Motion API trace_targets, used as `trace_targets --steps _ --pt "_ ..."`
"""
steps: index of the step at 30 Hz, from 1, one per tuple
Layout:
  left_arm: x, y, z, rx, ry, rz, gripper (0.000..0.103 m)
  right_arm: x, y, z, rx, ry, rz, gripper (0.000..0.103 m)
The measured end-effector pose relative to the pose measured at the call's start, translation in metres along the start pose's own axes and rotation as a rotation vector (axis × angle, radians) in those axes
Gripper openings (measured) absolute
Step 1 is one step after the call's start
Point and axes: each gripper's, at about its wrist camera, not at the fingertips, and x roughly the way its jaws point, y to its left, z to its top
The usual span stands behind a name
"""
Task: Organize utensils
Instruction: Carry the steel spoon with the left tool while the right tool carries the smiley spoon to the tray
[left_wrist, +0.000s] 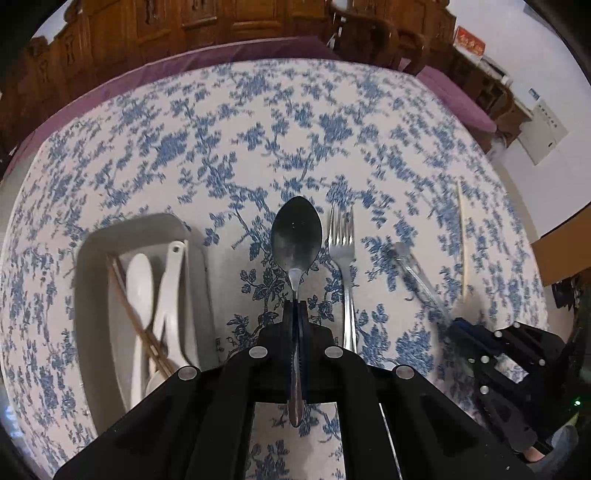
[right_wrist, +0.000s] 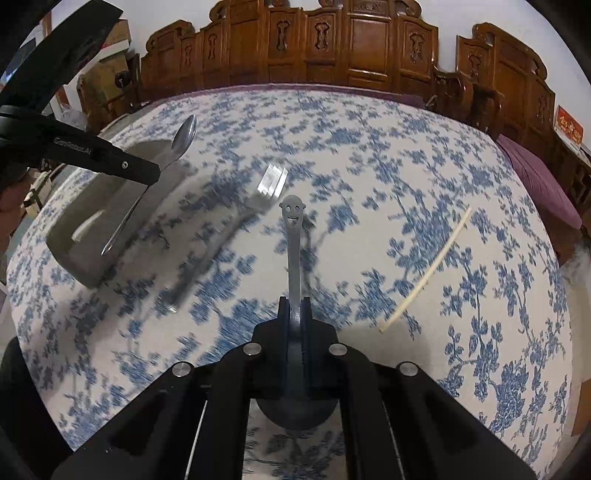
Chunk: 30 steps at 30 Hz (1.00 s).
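My left gripper (left_wrist: 295, 310) is shut on the neck of a metal spoon (left_wrist: 295, 236), lifted above the flowered tablecloth with its bowl pointing away. A steel fork (left_wrist: 345, 258) lies on the cloth just right of it. To the left stands a grey tray (left_wrist: 85, 251) holding white spoons (left_wrist: 140, 280) and brown chopsticks (left_wrist: 133, 317). My right gripper (right_wrist: 295, 306) is shut on a small spoon with a smiley-face handle (right_wrist: 293, 210), its bowl under the fingers. The right wrist view also shows the left gripper (right_wrist: 147, 173) carrying the metal spoon (right_wrist: 184, 136) over the tray (right_wrist: 85, 266).
A single pale chopstick (right_wrist: 424, 273) lies on the cloth to the right, also seen as the chopstick (left_wrist: 461, 236) in the left wrist view. The fork (right_wrist: 273, 181) is blurred. Carved wooden chairs (right_wrist: 332, 48) line the table's far edge. A cardboard box (left_wrist: 561, 243) sits right.
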Motion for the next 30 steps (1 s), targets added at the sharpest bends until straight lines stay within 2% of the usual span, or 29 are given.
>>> trace_targets --steps 6,13,20,27,28,30 --pt "-0.037 0.022 -0.002 -0.014 -0.054 -0.013 0.001 -0.013 0.026 0.023 -0.012 -0.033 0.029 0.007" --pt "-0.064 0.07 -0.011 -0.054 -0.091 0.008 0.001 -0.022 0.069 0.053 -0.062 -0.067 0.059 0.007" --pt "-0.055 0.112 -0.028 -0.107 -0.078 0.015 0.002 -0.025 0.109 0.074 -0.1 -0.083 0.089 0.007" --pt "-0.038 0.131 -0.04 -0.149 -0.046 0.02 0.002 -0.018 0.135 0.084 -0.125 -0.07 0.099 0.007" --pt "-0.037 0.134 -0.042 -0.155 -0.045 0.026 0.004 -0.017 0.139 0.085 -0.13 -0.065 0.098 0.007" --pt "-0.038 0.137 -0.046 -0.154 -0.052 0.034 0.02 -0.015 0.143 0.086 -0.135 -0.06 0.096 0.007"
